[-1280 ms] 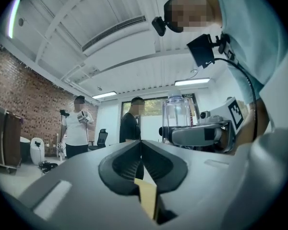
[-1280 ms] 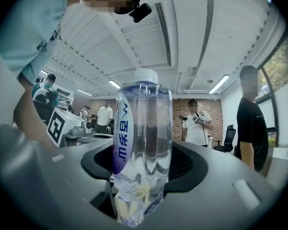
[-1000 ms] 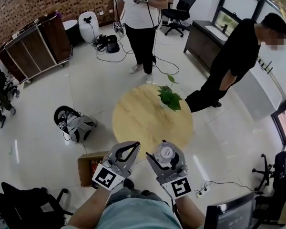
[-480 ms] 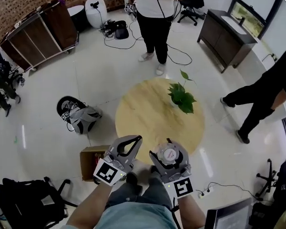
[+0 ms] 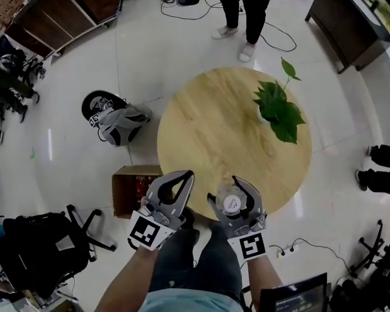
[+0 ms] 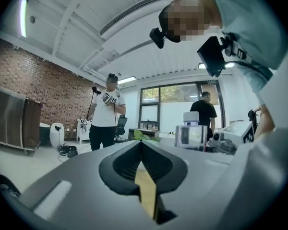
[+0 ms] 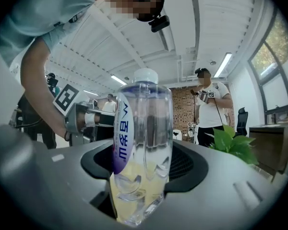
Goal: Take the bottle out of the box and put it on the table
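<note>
A clear plastic bottle (image 7: 141, 147) with a white cap and a purple label stands upright between the jaws of my right gripper (image 7: 142, 174), which is shut on it. In the head view the bottle's cap (image 5: 231, 202) shows from above over the near edge of the round wooden table (image 5: 221, 129), held in the right gripper (image 5: 233, 188). My left gripper (image 5: 184, 176) hangs beside it to the left, shut with nothing in it, its tips meeting (image 6: 140, 143). The open cardboard box (image 5: 121, 197) sits on the floor left of the table.
A potted green plant (image 5: 279, 109) stands on the table's far right. A grey bag (image 5: 117, 123) lies on the floor to the left, and a black office chair (image 5: 42, 252) stands at the lower left. One person's feet (image 5: 237, 41) are beyond the table, another's (image 5: 380, 171) at right.
Both grippers have sunk toward the table's near edge, the bottle still held in the right one. The head view now looks more steeply down, and the person in black has walked off to the right.
</note>
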Demonstrator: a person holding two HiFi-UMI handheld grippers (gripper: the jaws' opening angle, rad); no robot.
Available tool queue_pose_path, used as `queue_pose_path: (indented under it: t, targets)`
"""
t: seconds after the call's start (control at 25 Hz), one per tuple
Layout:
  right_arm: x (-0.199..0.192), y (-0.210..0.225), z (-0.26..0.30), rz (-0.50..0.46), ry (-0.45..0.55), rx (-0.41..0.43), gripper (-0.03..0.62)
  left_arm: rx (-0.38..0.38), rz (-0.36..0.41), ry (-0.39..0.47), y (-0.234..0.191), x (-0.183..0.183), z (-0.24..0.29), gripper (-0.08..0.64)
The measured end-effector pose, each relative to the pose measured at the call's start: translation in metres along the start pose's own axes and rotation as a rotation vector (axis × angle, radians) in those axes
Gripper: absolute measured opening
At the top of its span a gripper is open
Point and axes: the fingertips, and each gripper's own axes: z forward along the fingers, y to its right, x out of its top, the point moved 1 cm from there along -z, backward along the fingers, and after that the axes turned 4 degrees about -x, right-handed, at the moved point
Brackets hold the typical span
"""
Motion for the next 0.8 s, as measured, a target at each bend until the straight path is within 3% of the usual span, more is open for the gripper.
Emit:
queue_pose_path:
  t: [0.32,0.64,0.8]
  targets:
    - [-0.062,0.017,0.015,0.029,-0.034,0.008,0.288,0.012,-0.036,-0.039,-0.003,-0.045,0.008,0.011]
    - [-0.064,0.017,0.017,-0.001,0.006,0.035,0.313,0.017,-0.039,-0.058,-0.001,-0.052,0.007,0.011]
    - [-0.044,0.021,0.014,-0.036,0.063,0.032,0.396,0.027,-0.031,-0.051,-0.002,-0.043,0.004,0.011]
